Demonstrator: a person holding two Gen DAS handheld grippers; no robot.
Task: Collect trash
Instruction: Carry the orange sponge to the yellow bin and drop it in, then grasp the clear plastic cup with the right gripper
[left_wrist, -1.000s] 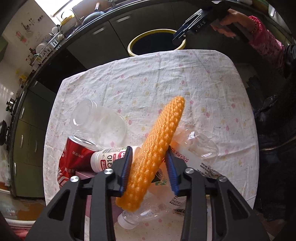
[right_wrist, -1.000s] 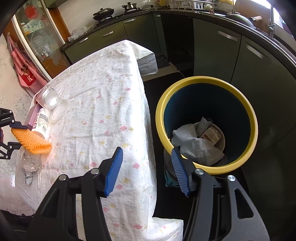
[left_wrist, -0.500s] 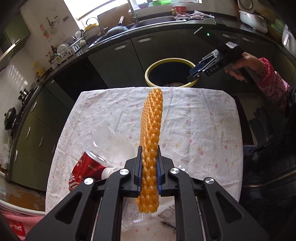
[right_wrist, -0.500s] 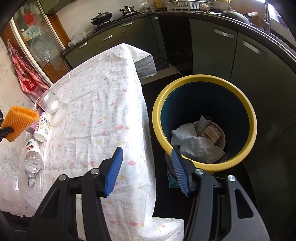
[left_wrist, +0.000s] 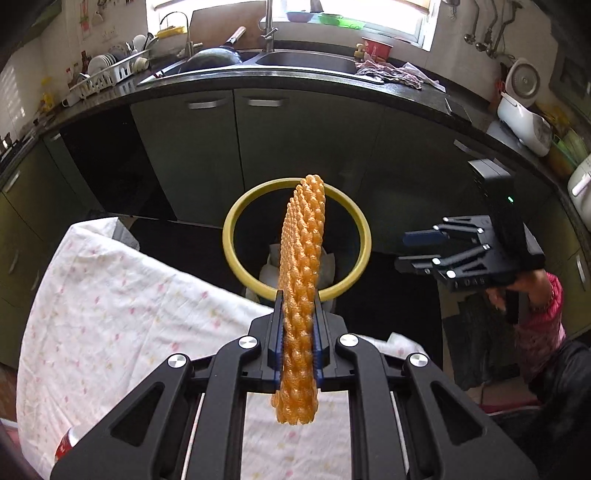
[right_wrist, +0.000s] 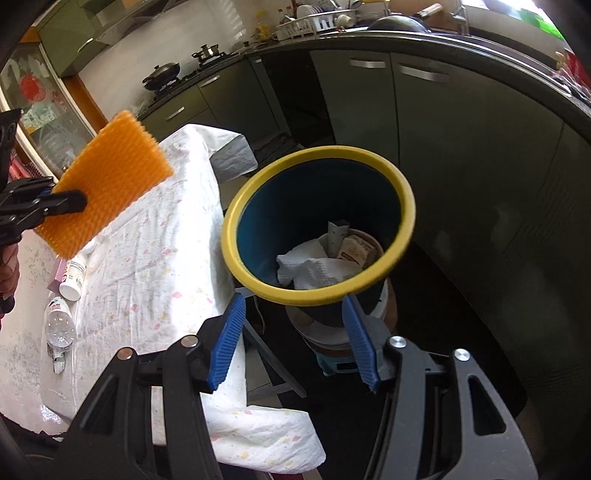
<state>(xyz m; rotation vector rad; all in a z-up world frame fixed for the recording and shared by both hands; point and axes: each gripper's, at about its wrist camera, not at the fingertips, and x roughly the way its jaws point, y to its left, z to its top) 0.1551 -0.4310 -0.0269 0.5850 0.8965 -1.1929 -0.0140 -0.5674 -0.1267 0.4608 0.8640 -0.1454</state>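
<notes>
Left gripper (left_wrist: 298, 341): I see it pinching the orange foam net (left_wrist: 301, 295) tight.
Net: sticks out ahead — probably short of the yellow-rimmed bin (left_wrist: 236, 225).
Right gripper (right_wrist: 293, 338): spread, nothing inside — bin just ahead.

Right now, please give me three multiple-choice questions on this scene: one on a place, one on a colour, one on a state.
1. Where is the orange foam net?
A. in the bin
B. in the left claw
C. on the table

2. What colour is the bin's rim?
A. yellow
B. red
C. white

3. How is the right claw?
A. shut on a bottle
B. shut on paper
C. open, holding nothing

Answers:
1 B, its pads press both sides of the net.
2 A, a yellow ring tops the bin.
3 C, the blue pads stand apart with nothing between.
</notes>
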